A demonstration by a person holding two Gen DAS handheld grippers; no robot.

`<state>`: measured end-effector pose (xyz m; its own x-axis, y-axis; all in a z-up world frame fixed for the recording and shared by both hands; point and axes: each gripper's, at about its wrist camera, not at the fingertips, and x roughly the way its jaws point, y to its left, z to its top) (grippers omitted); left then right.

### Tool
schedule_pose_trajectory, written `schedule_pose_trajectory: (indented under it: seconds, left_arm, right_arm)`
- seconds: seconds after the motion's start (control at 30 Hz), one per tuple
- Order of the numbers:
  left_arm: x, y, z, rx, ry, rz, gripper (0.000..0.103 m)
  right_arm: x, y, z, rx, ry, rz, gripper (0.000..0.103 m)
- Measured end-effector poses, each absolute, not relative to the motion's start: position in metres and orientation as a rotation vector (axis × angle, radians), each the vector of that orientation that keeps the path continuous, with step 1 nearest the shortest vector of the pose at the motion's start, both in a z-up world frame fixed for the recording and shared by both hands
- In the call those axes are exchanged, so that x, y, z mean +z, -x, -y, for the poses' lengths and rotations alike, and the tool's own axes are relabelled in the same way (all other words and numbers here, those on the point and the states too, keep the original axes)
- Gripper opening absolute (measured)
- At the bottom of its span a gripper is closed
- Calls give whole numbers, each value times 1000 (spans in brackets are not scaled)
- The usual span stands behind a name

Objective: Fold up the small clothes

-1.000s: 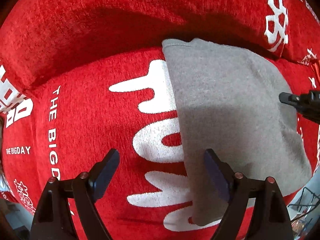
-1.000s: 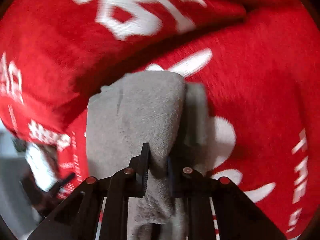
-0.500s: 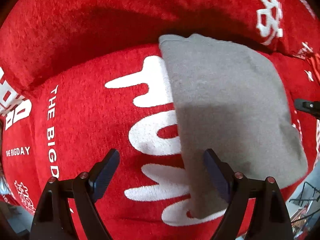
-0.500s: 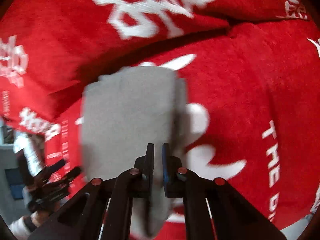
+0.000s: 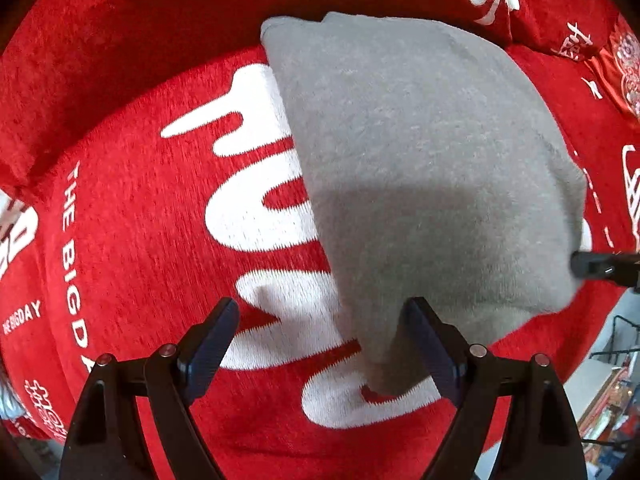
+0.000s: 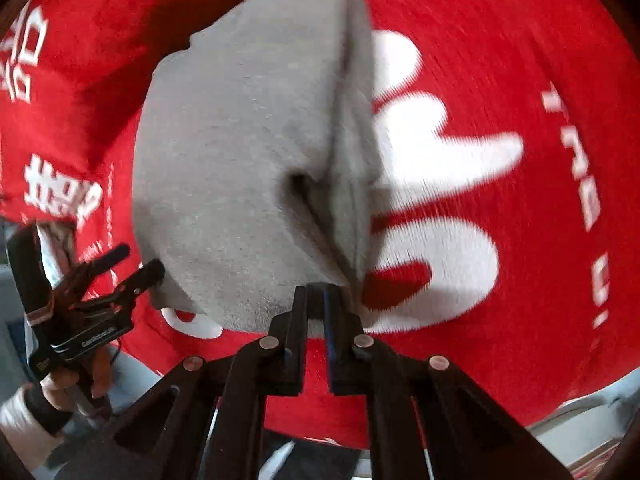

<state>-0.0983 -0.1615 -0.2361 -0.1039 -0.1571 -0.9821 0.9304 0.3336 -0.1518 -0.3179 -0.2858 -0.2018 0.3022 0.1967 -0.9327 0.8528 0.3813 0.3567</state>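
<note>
Left wrist: cloth (image 5: 420, 168) beyond fingers (image 5: 424, 336).

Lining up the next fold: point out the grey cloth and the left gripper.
grey cloth (image 5: 420, 152): left wrist view, middle of its top face.
left gripper (image 5: 320, 344): left wrist view, midway between its open fingertips.

grey cloth (image 5: 420, 152) blocks right, red cushion (image 5: 132, 208) bare

Folded garment (image 5: 420, 168): plain grey, fleecy nap, no print. Cushion cover (image 5: 140, 220) beneath it: bright red with large white lettering, and small white text "THE BIG DAY" toward 9 o'clock in the left wrist view. Left gripper (image 5: 320, 340): black arms, dark blue pads, copper-coloured rivets.
</note>
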Motion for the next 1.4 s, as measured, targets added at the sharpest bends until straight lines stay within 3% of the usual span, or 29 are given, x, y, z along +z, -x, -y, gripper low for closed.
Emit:
schedule_pose_trajectory:
  seconds: [0.83,0.9,1.0,1.03,1.4]
  left_arm:
    - [-195,77,107,-1121,-731,-1340,87]
    - [-196,76,104,-1129,-730,-1346,87]
    - [-200,75,101,-1129,-736,-1354,87]
    - [-201,74,100,-1129,-734,-1354,87]
    - [-194,66,133,-1037,-644,-1402,87]
  right_arm:
    - [-155,331,217,-769,-1164,-1181,10]
    - [-156,328,213,-761,-1170,-1184,15]
    - [-157,324,210,-751,-1173,-1183,48]
    - [-156,321,210,-742,-1163,-1179,52]
    - [-142,296,253,-629,-1097,-1202,60]
